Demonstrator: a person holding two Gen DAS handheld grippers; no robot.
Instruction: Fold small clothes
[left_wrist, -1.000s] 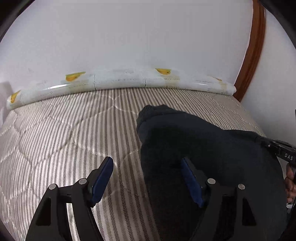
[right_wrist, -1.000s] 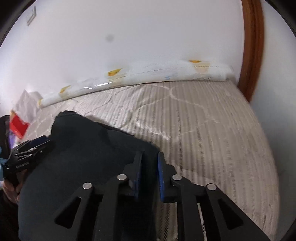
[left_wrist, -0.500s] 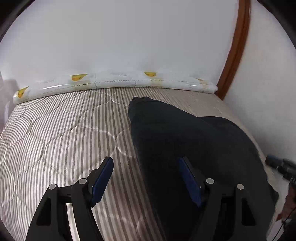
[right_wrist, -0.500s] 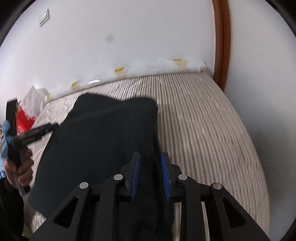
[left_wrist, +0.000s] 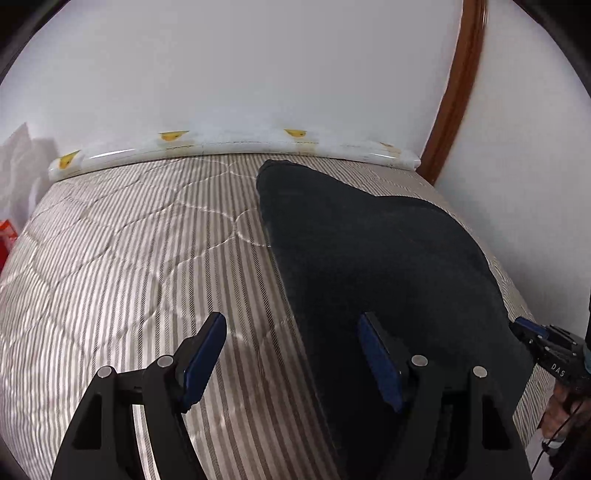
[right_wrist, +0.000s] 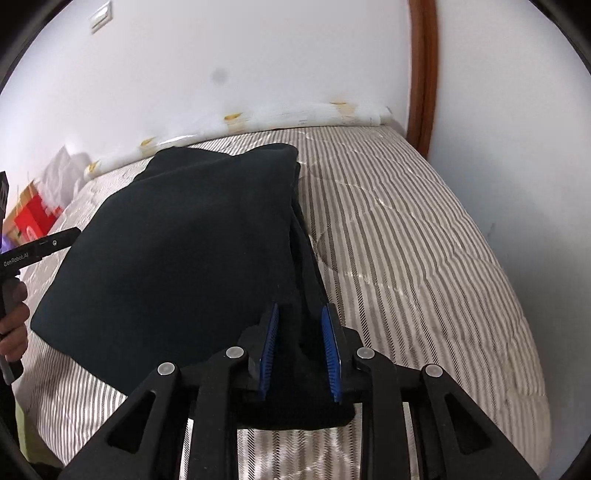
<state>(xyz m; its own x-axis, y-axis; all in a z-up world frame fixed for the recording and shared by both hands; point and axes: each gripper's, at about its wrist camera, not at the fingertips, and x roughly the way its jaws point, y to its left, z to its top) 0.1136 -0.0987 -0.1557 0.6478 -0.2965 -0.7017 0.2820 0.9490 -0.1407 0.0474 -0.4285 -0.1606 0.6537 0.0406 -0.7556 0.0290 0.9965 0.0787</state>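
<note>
So the dark garment (right_wrist: 192, 236) is lying on the striped mattress (right_wrist: 406, 240), stretched from near the far edge down toward both cameras. It looks like soft, matte, fleece-type fabric, almost black, with its right side doubled over into a thick rolled edge.

The right gripper (right_wrist: 300, 347) has a bunch of that edge sitting between its 2 blue pads; they're only a bit apart, and I can't tell whether they're pinching the cloth or just around it. The left gripper (left_wrist: 291, 358) is spread wide, 1 finger over bare mattress and the other over the garment's left edge, clamping nothing.

The mattress is quilted, shiny beige-and-brown stripes with curved stitch lines. A glossy white plastic-wrapped roll (left_wrist: 236, 146) with yellow marks runs along the far edge against a plain white wall (left_wrist: 258, 74). There's brown wooden trim (left_wrist: 456, 92) in the corner and a red box (right_wrist: 31, 218) off to the left.
</note>
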